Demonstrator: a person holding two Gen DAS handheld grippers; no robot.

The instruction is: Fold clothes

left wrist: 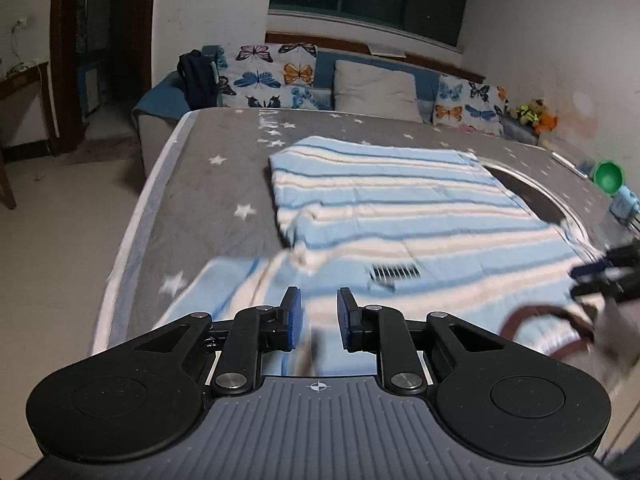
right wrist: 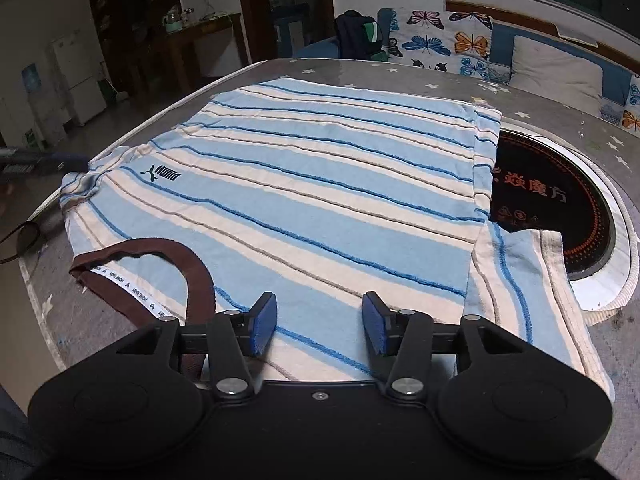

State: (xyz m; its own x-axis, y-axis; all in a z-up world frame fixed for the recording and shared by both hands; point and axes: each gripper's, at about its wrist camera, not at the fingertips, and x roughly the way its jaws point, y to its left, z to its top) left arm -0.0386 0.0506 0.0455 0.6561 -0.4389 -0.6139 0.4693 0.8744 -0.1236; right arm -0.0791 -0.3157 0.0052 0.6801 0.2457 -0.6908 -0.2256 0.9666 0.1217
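A blue and white striped T-shirt [right wrist: 320, 184] with a brown collar [right wrist: 192, 276] lies spread flat on the grey star-patterned table [right wrist: 600, 152]. It also shows in the left wrist view [left wrist: 400, 216], blurred by motion. My right gripper [right wrist: 319, 326] is open and empty, just above the shirt's near edge beside the collar. My left gripper [left wrist: 319, 316] is open and empty, over the shirt near its left sleeve [left wrist: 224, 284]. In the right wrist view the left gripper [right wrist: 52, 162] shows blurred at the far left by the sleeve. The right gripper [left wrist: 600, 276] shows at the right edge of the left wrist view.
A round black induction cooktop [right wrist: 560, 200] is set into the table, partly under the shirt's right side. A green cup [left wrist: 608, 176] stands at the table's far right. A sofa with butterfly cushions [left wrist: 264, 76] runs behind the table. The table edge [left wrist: 132, 224] drops to floor on the left.
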